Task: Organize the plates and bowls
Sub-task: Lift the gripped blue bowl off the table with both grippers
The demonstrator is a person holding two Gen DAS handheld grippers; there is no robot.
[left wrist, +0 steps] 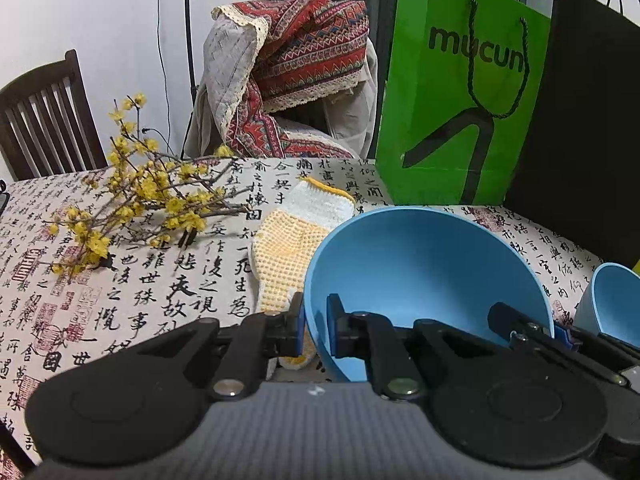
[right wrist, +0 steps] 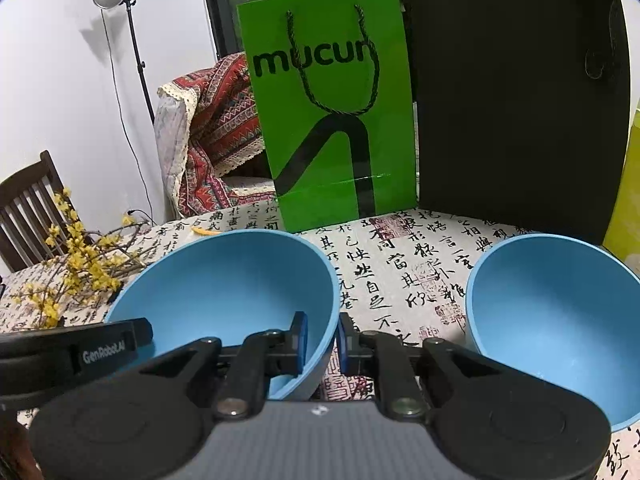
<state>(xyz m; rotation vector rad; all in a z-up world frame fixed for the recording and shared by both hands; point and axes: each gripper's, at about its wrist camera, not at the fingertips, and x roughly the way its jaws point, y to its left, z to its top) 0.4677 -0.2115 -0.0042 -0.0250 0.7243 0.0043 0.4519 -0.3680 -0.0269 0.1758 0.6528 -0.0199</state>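
Calligraphy tablecloth [right wrist: 400, 264], green bag [right wrist: 332, 120], draped chair [left wrist: 288, 80], white wall [left wrist: 100, 20]

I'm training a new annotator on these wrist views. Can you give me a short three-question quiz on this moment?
1. True or false: both tongs grip the rim of the same blue bowl.
2. Multiple choice: what lies on the tablecloth just behind that bowl in the left wrist view? A) a knitted glove B) a spoon C) a plate
3. How many blue bowls show in the right wrist view?

Key
1. True: the left tongs straddle its left rim and the right tongs its right rim, each with one finger inside and one outside.
2. A
3. Two: the gripped one and a second blue bowl, ungripped, to its right.
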